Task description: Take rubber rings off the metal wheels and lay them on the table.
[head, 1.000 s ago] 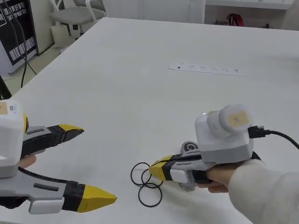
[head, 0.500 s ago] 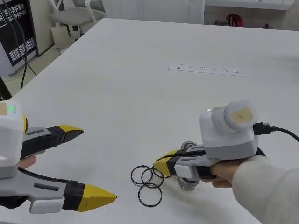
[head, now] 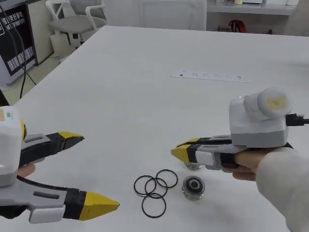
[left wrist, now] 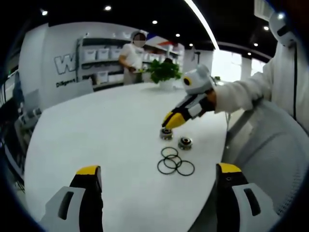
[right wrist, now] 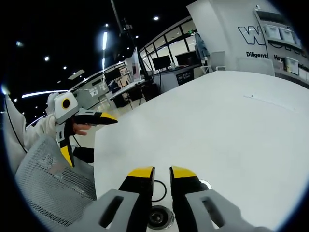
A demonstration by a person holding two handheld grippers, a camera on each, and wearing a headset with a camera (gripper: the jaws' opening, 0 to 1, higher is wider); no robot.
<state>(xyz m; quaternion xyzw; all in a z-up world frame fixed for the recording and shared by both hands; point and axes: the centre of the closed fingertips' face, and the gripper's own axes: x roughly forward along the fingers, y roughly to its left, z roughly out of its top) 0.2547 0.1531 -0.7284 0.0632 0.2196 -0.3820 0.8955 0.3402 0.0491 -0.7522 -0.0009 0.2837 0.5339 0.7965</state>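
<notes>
Several black rubber rings (head: 154,189) lie overlapping on the white table (head: 145,96). One bare metal wheel (head: 194,187) lies flat just right of them; a second wheel (head: 194,166) peeks from under my right gripper (head: 176,151). That gripper hovers shut above and right of the rings, with nothing in it. My left gripper (head: 99,171) is wide open at the near left, well apart from the rings. In the left gripper view the rings (left wrist: 175,162), both wheels (left wrist: 185,143) and the right gripper (left wrist: 170,120) lie ahead. The right gripper view has a wheel (right wrist: 159,217) below its jaws.
A white power strip (head: 210,76) lies mid-table beyond the work. Office chairs (head: 77,14) stand off the far left corner. A cable (head: 297,118) trails from the right gripper. A person (left wrist: 133,53) stands by shelves and a plant (left wrist: 164,71) in the background.
My right gripper has lifted and drawn back to the right off the rings, uncovering the near wheel. One more ring now shows in the pile. The left gripper has stayed put.
</notes>
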